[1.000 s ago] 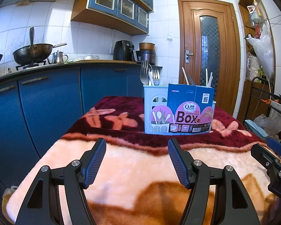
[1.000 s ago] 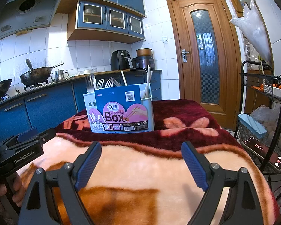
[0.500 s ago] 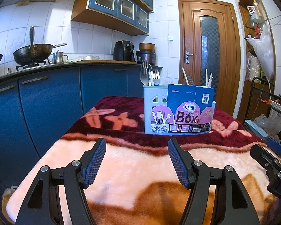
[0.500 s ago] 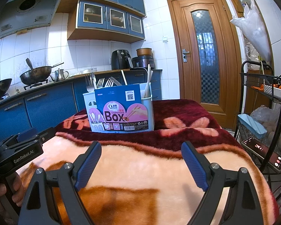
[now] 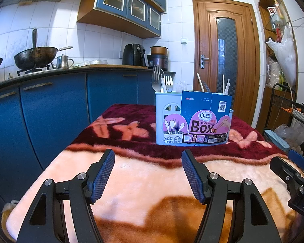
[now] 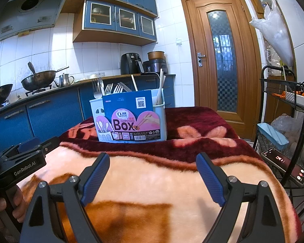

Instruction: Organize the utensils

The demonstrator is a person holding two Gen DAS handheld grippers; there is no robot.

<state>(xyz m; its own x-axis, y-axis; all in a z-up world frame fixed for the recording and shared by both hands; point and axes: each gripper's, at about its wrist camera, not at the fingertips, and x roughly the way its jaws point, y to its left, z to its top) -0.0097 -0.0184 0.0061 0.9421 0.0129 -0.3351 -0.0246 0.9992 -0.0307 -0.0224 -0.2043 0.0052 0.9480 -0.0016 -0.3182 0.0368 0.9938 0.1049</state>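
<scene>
While both claws hung over the blanket, the scene read as follows:
Left gripper (image 5: 148, 170): jaws spread, nothing between them.
Right gripper (image 6: 153, 173): jaws spread wider, empty.
Blanket (image 5: 152, 174): bare of loose cutlery near the claws.
Utensil holder (image 5: 192, 121): stood further back on the blanket, well apart from both claws.
Contents: forks (image 5: 168, 81) at its left, chopsticks (image 5: 225, 84) at its right.
Progress: sorting looked finished, or nearly so; no stray utensils showed.
Writing: "Qinar", "CHOPSTICKS", "Box" on the holder; "GenRobot.AI" on the left gripper's body.

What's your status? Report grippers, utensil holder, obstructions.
Left gripper open, empty. Right gripper open, empty. Utensil holder upright on blanket, utensils inside. Nothing in the way.
</scene>
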